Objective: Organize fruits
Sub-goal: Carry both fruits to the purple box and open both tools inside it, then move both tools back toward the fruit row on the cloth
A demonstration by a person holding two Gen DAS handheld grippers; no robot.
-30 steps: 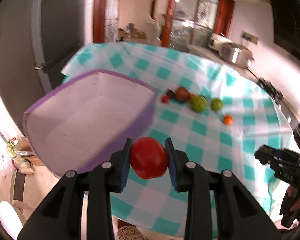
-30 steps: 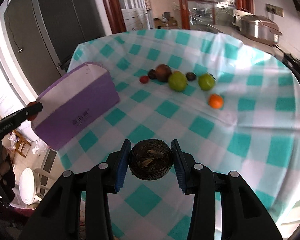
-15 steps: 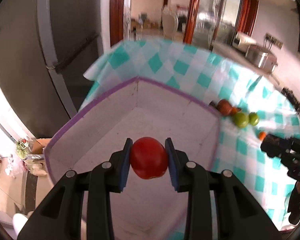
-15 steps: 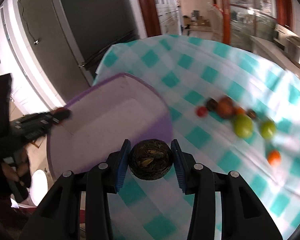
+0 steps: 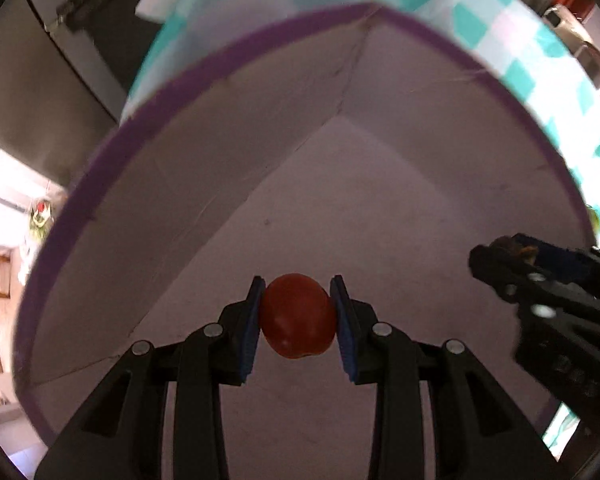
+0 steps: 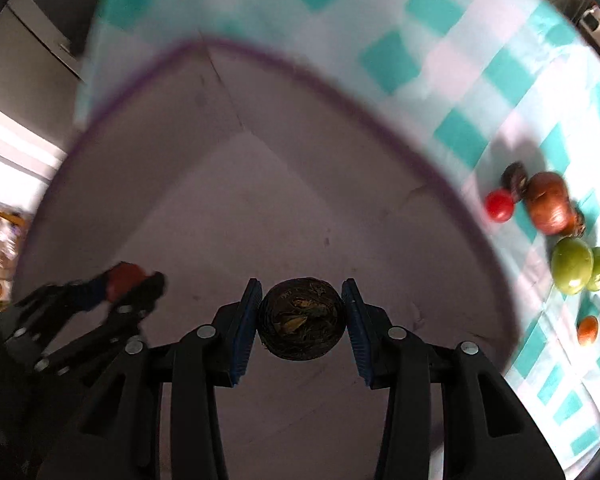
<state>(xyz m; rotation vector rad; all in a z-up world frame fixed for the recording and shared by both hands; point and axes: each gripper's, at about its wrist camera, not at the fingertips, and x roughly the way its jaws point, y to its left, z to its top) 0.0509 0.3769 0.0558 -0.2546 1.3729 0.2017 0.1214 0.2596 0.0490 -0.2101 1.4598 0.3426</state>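
Here the table's teal-and-white checked cloth [image 6: 452, 60] spreads far and right of everything else, and on it stands a purple-rimmed cardboard box [image 5: 340, 200] whose pale inner walls and floor fill most of both wrist views.

Both claws hang inside the box's opening. The left gripper [image 5: 298, 318] has its blue pads [image 5: 250, 326] pressed tight to either side of a red tomato [image 5: 297, 322], which sits between the fingertips above the box floor; whether it touches the floor is hard to say from this angle. The right gripper [image 6: 302, 318] is clamped in the same way on a dark, rough-skinned round fruit [image 6: 302, 319], likewise over the box floor. Each tool shows in the other's camera: the right one enters at the right edge of the left wrist view, and the left one, blurred, at the near left of the right wrist view.

Outside the box, on the cloth to the right, the loose fruit lies in a short row. At the far end sits a brown onion-like fruit [image 6: 550, 204], with a small dark fruit [image 6: 514, 176] and a cherry tomato [image 6: 499, 206] just beside it. Nearer are two green fruits [image 6: 572, 266] touching each other, and nearest of all a small orange fruit [image 6: 588, 330], lying apart.
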